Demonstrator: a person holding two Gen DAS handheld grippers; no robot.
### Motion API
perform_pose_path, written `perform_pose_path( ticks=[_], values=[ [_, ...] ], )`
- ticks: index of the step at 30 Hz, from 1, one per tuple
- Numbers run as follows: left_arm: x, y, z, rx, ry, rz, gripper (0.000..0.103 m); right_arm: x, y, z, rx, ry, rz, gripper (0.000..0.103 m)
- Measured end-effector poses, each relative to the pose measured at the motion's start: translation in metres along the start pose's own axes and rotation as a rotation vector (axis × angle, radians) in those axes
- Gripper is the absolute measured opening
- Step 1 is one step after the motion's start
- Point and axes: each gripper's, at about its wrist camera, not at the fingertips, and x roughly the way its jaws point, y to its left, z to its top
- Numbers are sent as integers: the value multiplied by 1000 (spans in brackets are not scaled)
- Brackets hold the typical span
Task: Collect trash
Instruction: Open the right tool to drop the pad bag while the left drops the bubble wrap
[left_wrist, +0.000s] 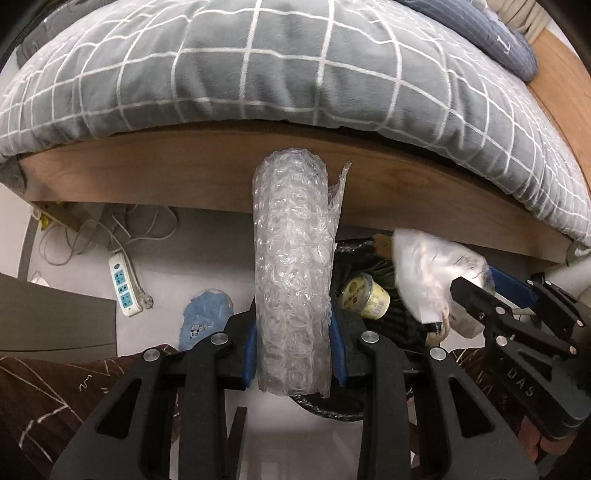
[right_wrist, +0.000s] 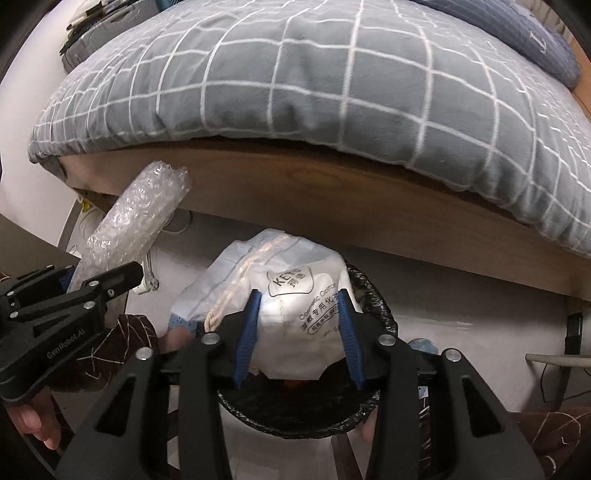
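Observation:
My left gripper (left_wrist: 293, 339) is shut on a roll of clear bubble wrap (left_wrist: 291, 266), held upright above the floor just left of the bin; the roll also shows in the right wrist view (right_wrist: 136, 218). My right gripper (right_wrist: 299, 332) is shut on a white drawstring bag with printed text (right_wrist: 291, 295), held over a round bin lined with a black bag (right_wrist: 373, 295). In the left wrist view the white bag (left_wrist: 428, 273) hangs over the bin (left_wrist: 373, 258), which holds a yellow cup (left_wrist: 365, 295).
A wooden bed frame (left_wrist: 184, 173) with a grey checked duvet (left_wrist: 258, 66) stands straight ahead. On the floor lie a white power strip with cables (left_wrist: 123, 288) and a blue slipper (left_wrist: 205, 325). A dark cabinet edge (left_wrist: 44, 314) is at the left.

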Motion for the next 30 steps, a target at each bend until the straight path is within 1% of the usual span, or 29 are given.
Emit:
perform_pose_path(
  ticks=[4,7,11,13,18,20,22,30],
  values=[
    [4,-2,0,10,7,-3,30,1,0,-2,2,-4,-8,52],
    [8,-10,-1,27,11,-10,30,-3,-10,-6,15,-21,-27,61],
    [11,-24,-3,59,15,-23,30,-14,-35,-8,60,-50,-56,75],
    [12,-34,-3,80,18,-30,30,-19,-44,-9,80,-63,-67,78],
    [13,-61,-4,125,20,-48,30,-36,-75,-16,130,-111,-115,92],
    [14,-70,-4,144,20,-52,30,-45,-88,-20,155,-135,-133,95],
    [15,-81,-4,161,22,-59,30,-50,-98,-22,177,-150,-145,95],
    [18,-109,-5,211,23,-67,31,-58,-126,-30,232,-158,-174,95]
  ],
)
